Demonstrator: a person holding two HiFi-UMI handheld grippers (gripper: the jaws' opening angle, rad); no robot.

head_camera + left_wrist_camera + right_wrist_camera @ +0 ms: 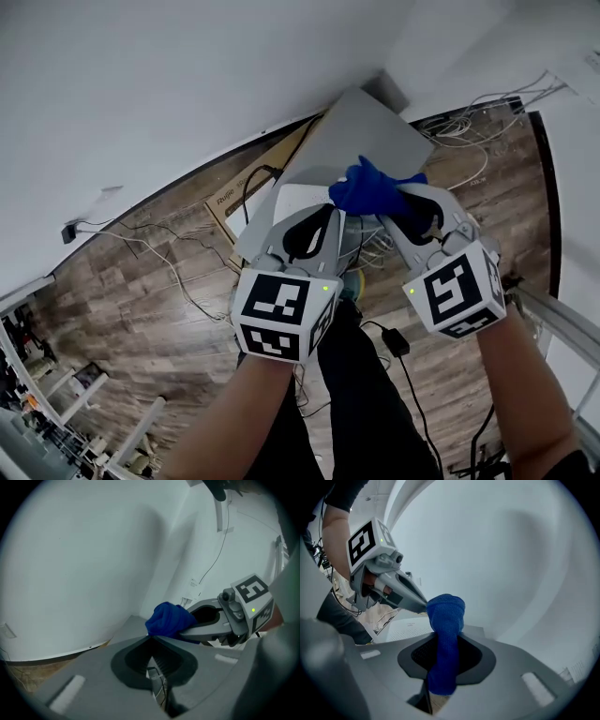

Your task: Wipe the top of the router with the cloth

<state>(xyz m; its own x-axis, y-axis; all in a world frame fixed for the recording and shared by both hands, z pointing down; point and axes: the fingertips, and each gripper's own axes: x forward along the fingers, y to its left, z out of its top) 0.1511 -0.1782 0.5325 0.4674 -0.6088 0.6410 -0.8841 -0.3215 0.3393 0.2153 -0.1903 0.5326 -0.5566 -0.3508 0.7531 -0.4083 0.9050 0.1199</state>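
I hold both tools out in front of me, forearms coming up from the bottom of the head view, marker cubes toward me and jaws aimed at the upper middle of the frame. My left gripper point(330, 210) is pinched together at the tips with nothing between them, only the oval gap behind. My right gripper point(397, 194) is clamped on the blue cloth point(368, 187).

The cloth runs lengthwise along my right jaws, and its bunched end sticks out past the tips, toward the upper left of the head view. That bunch sits just beyond the tips of my left jaws, close to touching them.

The white router point(298, 199) lies below my left jaws, left of the cloth. Only one part of its perforated top shows, so I cannot tell its long axis or whether the cloth touches it.

A grey panel point(367, 122) slants from the router toward the upper right, beside the white wall point(169, 84). A cardboard box point(229, 202) lies at its left. Loose cables point(169, 272) trail over the wood floor point(141, 328), and a black adapter point(395, 342) sits by my leg.
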